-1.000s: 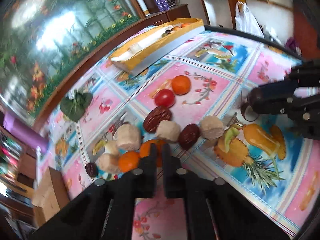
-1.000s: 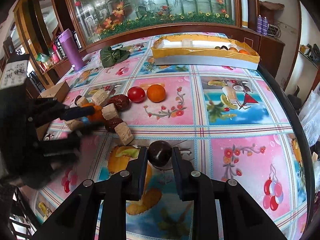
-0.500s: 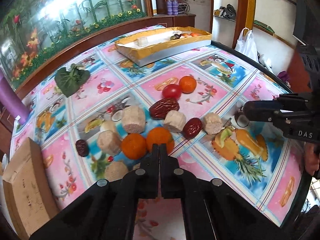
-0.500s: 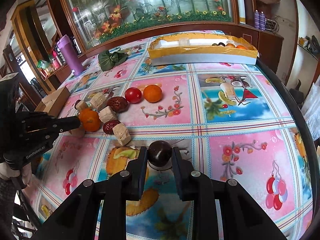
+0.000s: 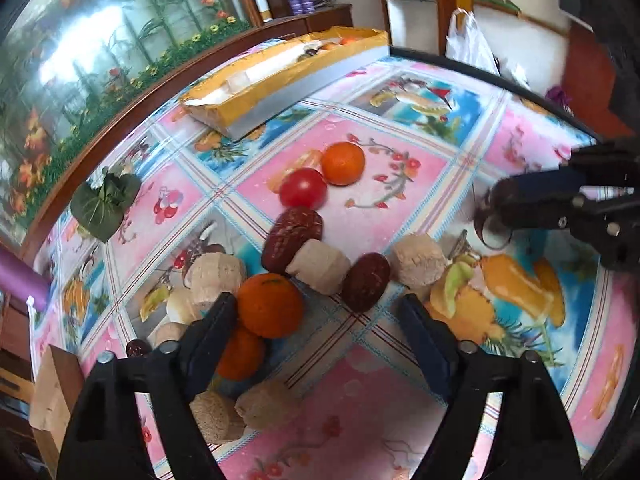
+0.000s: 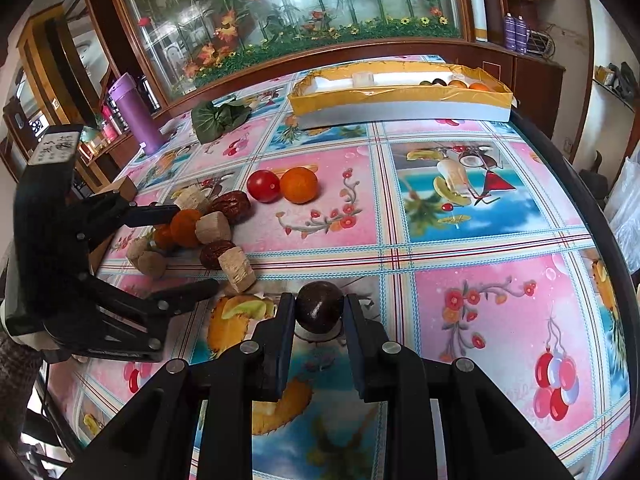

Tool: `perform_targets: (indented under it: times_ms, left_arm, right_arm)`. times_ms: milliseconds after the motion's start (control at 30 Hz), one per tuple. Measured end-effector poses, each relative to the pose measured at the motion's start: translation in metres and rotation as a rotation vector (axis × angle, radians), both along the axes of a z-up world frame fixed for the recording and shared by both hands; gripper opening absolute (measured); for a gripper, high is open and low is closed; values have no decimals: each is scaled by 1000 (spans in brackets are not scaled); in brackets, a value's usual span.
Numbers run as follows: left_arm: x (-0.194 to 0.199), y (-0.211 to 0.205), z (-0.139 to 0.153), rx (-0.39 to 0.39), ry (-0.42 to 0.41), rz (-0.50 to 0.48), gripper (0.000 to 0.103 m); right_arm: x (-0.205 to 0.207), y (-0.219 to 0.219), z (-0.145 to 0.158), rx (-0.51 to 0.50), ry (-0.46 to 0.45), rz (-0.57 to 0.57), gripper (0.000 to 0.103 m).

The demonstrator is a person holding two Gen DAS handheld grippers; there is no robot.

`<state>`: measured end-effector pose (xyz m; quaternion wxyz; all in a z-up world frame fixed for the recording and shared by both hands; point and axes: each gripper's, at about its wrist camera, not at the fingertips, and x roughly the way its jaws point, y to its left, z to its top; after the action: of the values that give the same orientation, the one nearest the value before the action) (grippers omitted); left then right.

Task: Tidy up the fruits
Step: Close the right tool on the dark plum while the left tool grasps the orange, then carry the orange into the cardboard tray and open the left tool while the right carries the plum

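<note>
My left gripper (image 5: 316, 312) is open wide, low over a pile of fruit. An orange (image 5: 270, 305) lies just inside its left finger, a second orange (image 5: 240, 354) behind that finger. Dark red dates (image 5: 366, 282), beige chunks (image 5: 320, 266), a tomato (image 5: 303, 188) and another orange (image 5: 343, 163) lie beyond. My right gripper (image 6: 318, 308) is shut on a dark round fruit (image 6: 319, 307) just above the tablecloth. The left gripper (image 6: 192, 252) shows at the left in the right wrist view.
A long yellow box (image 6: 400, 94) holding some fruit stands at the table's far edge. A green leafy bundle (image 6: 218, 117) and a purple bottle (image 6: 134, 112) are at the far left. A cardboard box (image 5: 50, 392) sits at the left edge. The table edge (image 6: 580, 184) curves along the right.
My left gripper went from shut to wide open and moved forward and down around the nearest orange. The right gripper stayed put with the dark fruit.
</note>
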<state>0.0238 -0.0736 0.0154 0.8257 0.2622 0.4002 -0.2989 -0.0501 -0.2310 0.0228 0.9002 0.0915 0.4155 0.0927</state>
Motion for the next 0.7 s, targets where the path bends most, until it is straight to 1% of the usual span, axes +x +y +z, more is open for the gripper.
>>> perform_targets:
  times_ms: [67,100,133,167,267,367,433,533,600,700]
  left_arm:
    - [5,7,4,-28,13,23,54]
    - [8,11,6,-39,15,38,48]
    - [11,14,6,-39,11,55,38]
    - [13,16,7,-36,5,67,29]
    - [16,20,8,-59,13,90,29]
    - [10,18,8,-51,-10,102,28]
    - [6,20,11,-88,2,111,28]
    - [-6,31,20,-141,-6,144,28]
    - [-16,44,30,-190,-7,171,28]
    - [-34,76,51,-268,-24,226,28]
  right_arm:
    - [1,-2,-1,9,3,-2,26]
    - [2,-2,-1,13,6,-2,26]
    - [3,-3,-2,15,8,-1,26]
    - [4,-2,-3,16,11,-1,26]
    - [5,-1,-6,10,17,-3,26]
    - [3,2,-3,6,8,-2,26]
    - [0,5,2,1,-5,3,26]
    - [-6,11,13,-11,-29,18,26]
    - [-10,17,21,-16,-47,33,26]
    - [-14,30,34,-29,-70,62,26]
